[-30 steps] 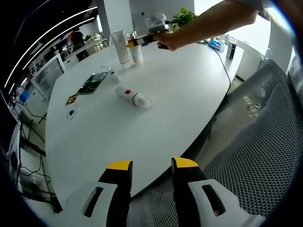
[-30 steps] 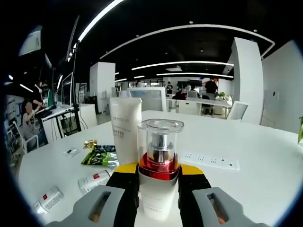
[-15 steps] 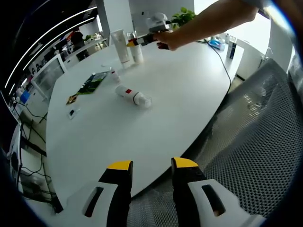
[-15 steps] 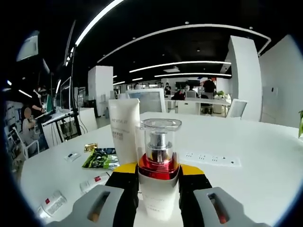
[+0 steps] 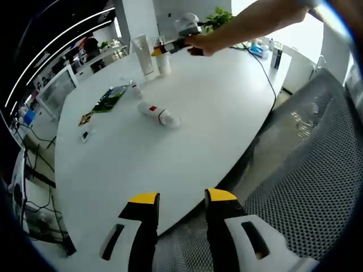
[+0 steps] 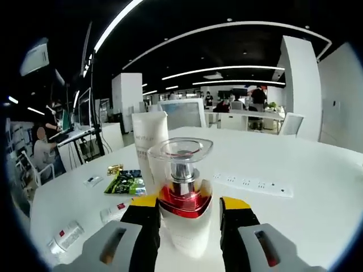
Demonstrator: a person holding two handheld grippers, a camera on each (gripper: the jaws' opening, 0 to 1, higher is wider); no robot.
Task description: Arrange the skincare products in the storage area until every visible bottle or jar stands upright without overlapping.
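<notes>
Right gripper (image 6: 184, 212) clamped on pump bottle (image 6: 182, 212), red collar, clear cap, held upright just beside standing white tube (image 6: 151, 144).

Risk imo: bottle looks top-heavy, so sloppy release could tip it or knock tube over.

Left gripper (image 5: 180, 207) jaws apart, nothing between, hanging over table (image 5: 187, 136) edge by mesh chair (image 5: 300, 187).

Left gripper view gives overview: white bottle (image 5: 160, 115) lying flat mid-table, smaller bottle (image 5: 136, 89) near green packet (image 5: 109, 98). Right gripper view gives close look at grip, power strip (image 6: 252, 185) behind.
</notes>
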